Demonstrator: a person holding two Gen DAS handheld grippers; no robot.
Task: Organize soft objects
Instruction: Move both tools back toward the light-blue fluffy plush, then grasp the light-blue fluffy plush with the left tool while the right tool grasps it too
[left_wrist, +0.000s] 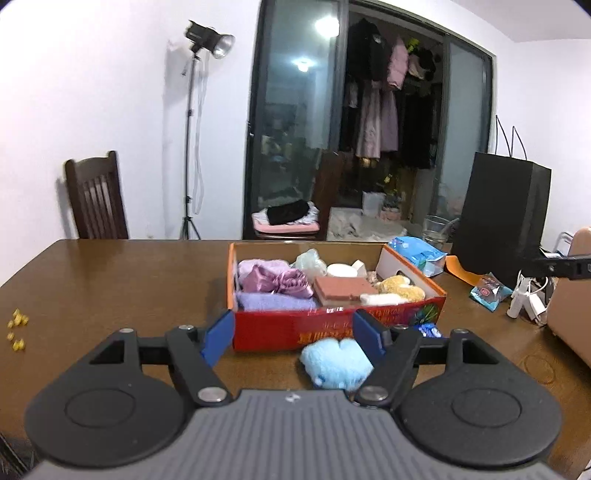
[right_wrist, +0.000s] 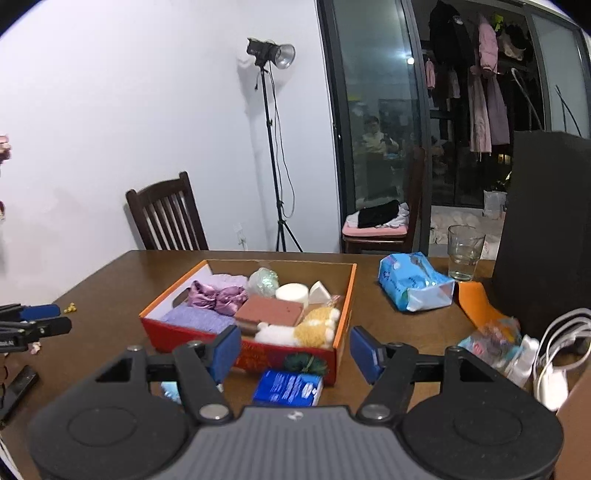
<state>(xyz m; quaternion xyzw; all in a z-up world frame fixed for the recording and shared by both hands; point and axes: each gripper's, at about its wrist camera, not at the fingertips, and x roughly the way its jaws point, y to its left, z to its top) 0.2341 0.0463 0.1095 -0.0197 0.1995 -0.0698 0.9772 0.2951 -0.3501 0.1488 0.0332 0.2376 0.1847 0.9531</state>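
A red cardboard box (left_wrist: 332, 326) (right_wrist: 258, 356) stands on the brown table, filled with soft things: purple towel (left_wrist: 273, 301), pink satin cloth (left_wrist: 284, 280), brown sponge (left_wrist: 341, 288), yellow plush (left_wrist: 400, 288). A light blue plush (left_wrist: 334, 363) lies on the table in front of the box, between my left gripper's (left_wrist: 293, 339) open fingers, nearer the right one. My right gripper (right_wrist: 295, 350) is open and empty above a blue tissue packet (right_wrist: 288, 387) that lies in front of the box.
A blue wet-wipe pack (right_wrist: 415, 286), a glass (right_wrist: 463, 253), a black paper bag (right_wrist: 546, 236), white cables (right_wrist: 554, 354) and a snack packet (left_wrist: 489, 291) lie to the right. Yellow bits (left_wrist: 16, 326) lie far left. Chairs stand behind the table.
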